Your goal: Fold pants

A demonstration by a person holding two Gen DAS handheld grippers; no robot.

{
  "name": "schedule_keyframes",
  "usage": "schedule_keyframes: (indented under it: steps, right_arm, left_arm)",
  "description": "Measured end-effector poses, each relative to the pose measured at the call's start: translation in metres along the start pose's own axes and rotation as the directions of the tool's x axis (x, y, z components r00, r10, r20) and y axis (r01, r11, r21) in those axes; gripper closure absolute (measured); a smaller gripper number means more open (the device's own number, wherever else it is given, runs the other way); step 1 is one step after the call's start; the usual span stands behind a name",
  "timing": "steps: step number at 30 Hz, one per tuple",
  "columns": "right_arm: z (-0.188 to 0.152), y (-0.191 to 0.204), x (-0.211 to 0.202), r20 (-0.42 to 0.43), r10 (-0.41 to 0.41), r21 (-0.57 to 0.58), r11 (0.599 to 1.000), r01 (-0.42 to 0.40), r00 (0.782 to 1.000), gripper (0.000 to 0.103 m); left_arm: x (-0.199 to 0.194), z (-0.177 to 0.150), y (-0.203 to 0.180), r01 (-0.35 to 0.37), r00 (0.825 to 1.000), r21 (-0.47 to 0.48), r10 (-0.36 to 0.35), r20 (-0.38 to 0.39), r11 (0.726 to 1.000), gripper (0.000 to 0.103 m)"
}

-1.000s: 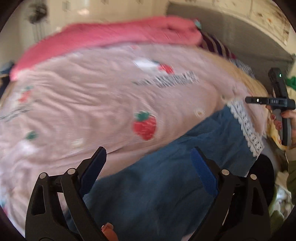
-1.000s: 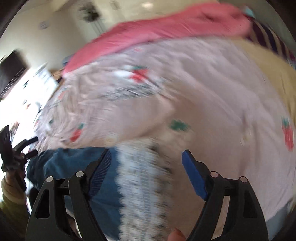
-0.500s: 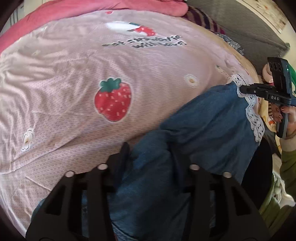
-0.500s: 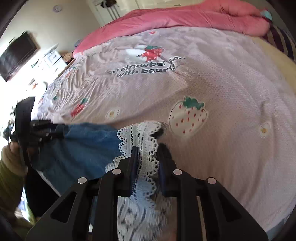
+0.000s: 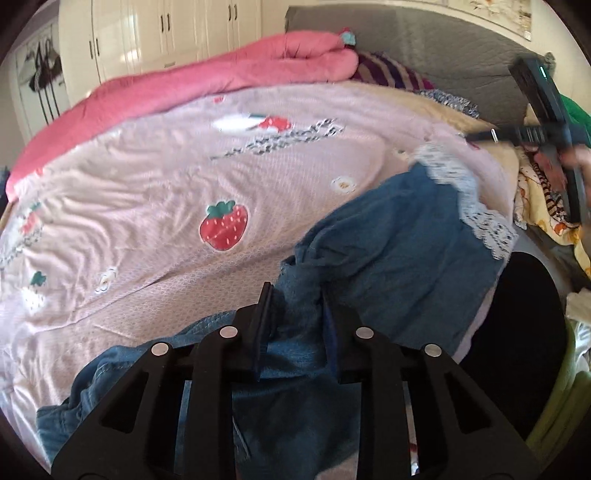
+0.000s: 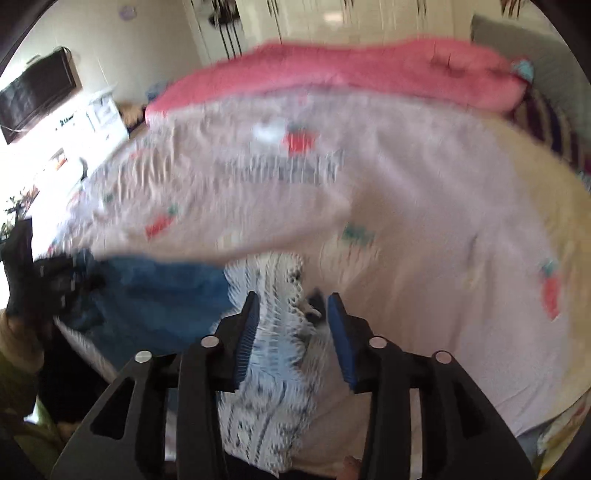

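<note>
Blue denim pants [image 5: 402,254] with white lace cuffs [image 5: 480,221] lie along the near edge of a bed. My left gripper [image 5: 297,321] is shut on a bunched fold of the denim at the waist end. In the right wrist view my right gripper [image 6: 291,328] is shut on the lace cuff [image 6: 273,295], with the blue leg [image 6: 162,284] stretching left toward the other gripper [image 6: 44,280]. The right gripper also shows in the left wrist view [image 5: 517,134], at the far end of the pants. The right view is blurred.
The bed has a pink strawberry-print sheet [image 5: 184,192]. A rolled pink blanket [image 5: 221,74] lies along its far side by a grey headboard [image 5: 424,40]. A dark round object [image 5: 524,332] stands off the bed's near edge. White cupboards [image 5: 155,33] stand behind.
Both grippers went from open to shut, the left on the denim and the right on the lace cuff. Both have since risen, lifting the cloth slightly.
</note>
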State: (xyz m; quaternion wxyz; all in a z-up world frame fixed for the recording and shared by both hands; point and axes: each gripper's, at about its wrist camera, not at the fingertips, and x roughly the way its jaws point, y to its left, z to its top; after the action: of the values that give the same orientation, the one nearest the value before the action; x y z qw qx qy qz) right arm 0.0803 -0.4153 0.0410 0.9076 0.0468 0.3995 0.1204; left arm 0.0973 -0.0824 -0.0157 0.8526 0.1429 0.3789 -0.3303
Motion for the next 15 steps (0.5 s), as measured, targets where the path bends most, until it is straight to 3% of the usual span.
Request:
schedule_keyframes:
  steps: [2,4,9,15]
  right_arm:
    - [0.018,0.025,0.005,0.01,0.076,-0.066,0.995,-0.076,0.997,0.046]
    - [0.03,0.054,0.024,-0.032,0.145,-0.14,0.979,-0.149,0.989,0.046]
    - [0.052,0.137,0.091,-0.215,0.309,-0.315,0.876,-0.365,0.926,0.046]
    - [0.053,0.178,0.135,-0.392,0.32,-0.328,0.827,-0.457,0.862,0.05]
  left_arm:
    - [-0.004,-0.002,-0.001,-0.001,1.0,-0.01,0.001,0.019,1.0,0.085]
    - [-0.01,-0.007,-0.002,0.007,0.999,-0.014,-0.007,0.036,1.0,0.085]
    - [-0.015,-0.015,-0.004,0.03,0.999,-0.001,-0.03,0.039,1.0,0.085]
    - [-0.016,-0.023,-0.004,0.034,0.999,-0.008,-0.034,0.03,0.999,0.086]
